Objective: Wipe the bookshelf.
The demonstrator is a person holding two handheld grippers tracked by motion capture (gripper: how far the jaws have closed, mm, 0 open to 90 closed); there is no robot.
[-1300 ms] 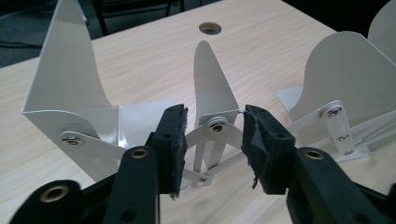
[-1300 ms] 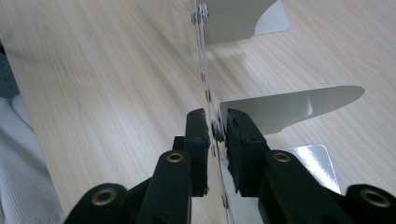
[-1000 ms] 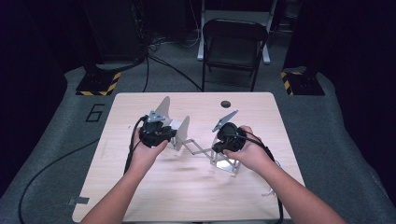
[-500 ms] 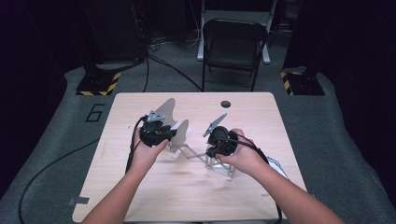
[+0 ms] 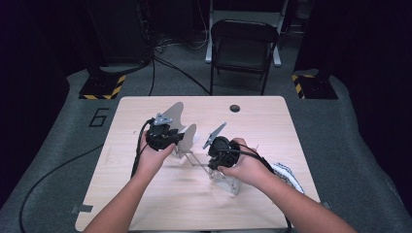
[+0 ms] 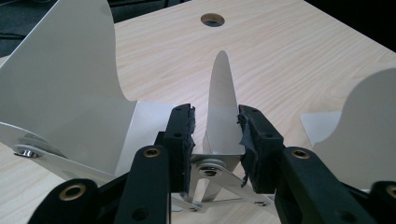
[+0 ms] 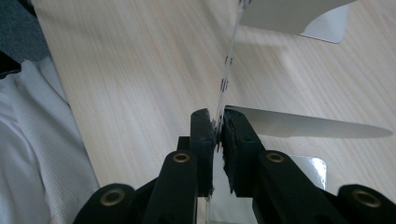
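A folding metal rack [image 5: 194, 156] of silver fin-shaped plates on a scissor linkage lies at the table's middle. In the left gripper view, my left gripper [image 6: 215, 135] has its jaws closed on the base of a narrow upright fin [image 6: 222, 93]. A broad fin [image 6: 70, 79] stands to its left and another fin [image 6: 369, 121] to its right. My right gripper [image 7: 218, 128] is shut on the edge of a thin linkage strip [image 7: 227, 70], beside a flat fin [image 7: 303, 123]. In the high view the left gripper [image 5: 186, 141] and right gripper [image 5: 219, 167] sit close together on the rack.
The wooden table [image 5: 262, 121] has a round cable hole [image 5: 235, 108] near its far edge. A white cloth [image 5: 287, 175] lies by the person's right forearm. A folding chair [image 5: 243, 48] stands beyond the table, and cables trail over the dark floor.
The right hand has slid left toward the left gripper with its end of the rack, drawing the linkage closer together. The left hand has kept still.
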